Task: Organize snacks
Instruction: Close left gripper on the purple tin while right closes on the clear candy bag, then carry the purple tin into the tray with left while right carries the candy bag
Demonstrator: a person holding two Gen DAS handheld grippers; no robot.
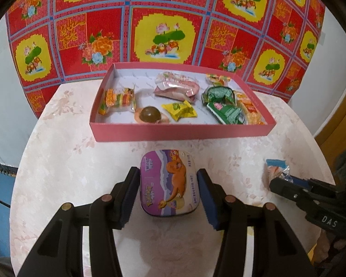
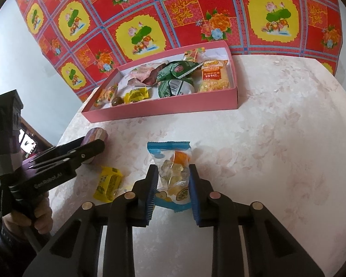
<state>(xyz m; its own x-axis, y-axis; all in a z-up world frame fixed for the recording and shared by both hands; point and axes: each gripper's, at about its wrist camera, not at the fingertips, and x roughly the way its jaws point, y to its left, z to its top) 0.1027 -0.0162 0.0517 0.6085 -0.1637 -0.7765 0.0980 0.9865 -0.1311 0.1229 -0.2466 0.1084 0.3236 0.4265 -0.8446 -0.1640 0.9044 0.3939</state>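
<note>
The left tool has its two fingers on both sides of a purple mint tin, and the pads seem to touch the tin's long sides, so it pinches the tin. The tin rests on the table. The right tool holds its fingers against both sides of a clear candy bag with blue ends; the bag lies flat on the table, pinched between the pads. Just to the left of the right tool lies a yellow candy packet. Ahead of both tools, farther on the table, stands a pink box. Inside it are green packets, a yellow sweet, a brown ball, a pink wrapper and an orange snack bag. Behind the box hangs a red flowered cloth.
</note>
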